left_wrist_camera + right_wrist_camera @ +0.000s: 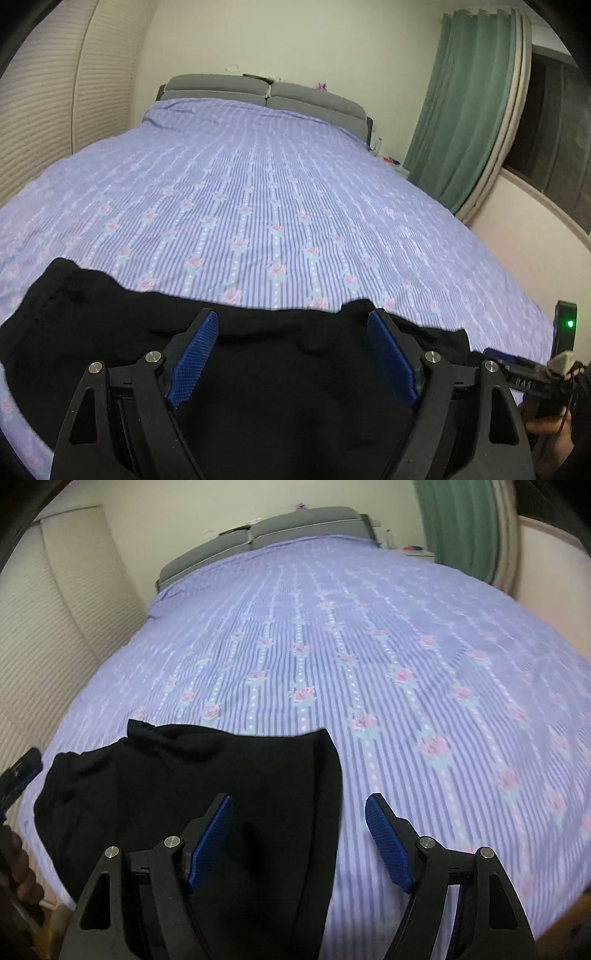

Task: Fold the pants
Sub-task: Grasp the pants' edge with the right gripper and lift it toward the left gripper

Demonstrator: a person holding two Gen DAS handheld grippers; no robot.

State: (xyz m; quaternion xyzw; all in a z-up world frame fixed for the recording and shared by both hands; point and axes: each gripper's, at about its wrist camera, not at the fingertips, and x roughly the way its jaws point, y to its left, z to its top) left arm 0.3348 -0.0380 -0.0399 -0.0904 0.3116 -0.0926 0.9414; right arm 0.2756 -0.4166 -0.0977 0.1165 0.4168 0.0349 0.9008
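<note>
Black pants [110, 325] lie crumpled flat on the near part of the bed, dark and with few visible details. My left gripper [293, 317] hovers over them with its jaws wide open and nothing between the blue pads [192, 362]. In the right wrist view the pants [184, 768] form a folded heap at lower left. My right gripper [299, 799] is open above their right edge, one pad [210, 842] over cloth, the other over the sheet. Neither gripper grips the fabric.
A lilac striped sheet with pink flowers [277, 184] covers the whole bed, which has a grey headboard [221, 83]. Louvred closet doors [55, 92] stand at left, and a green curtain [461, 110] and a window [554, 110] at right. A hand [546, 428] holds the other tool.
</note>
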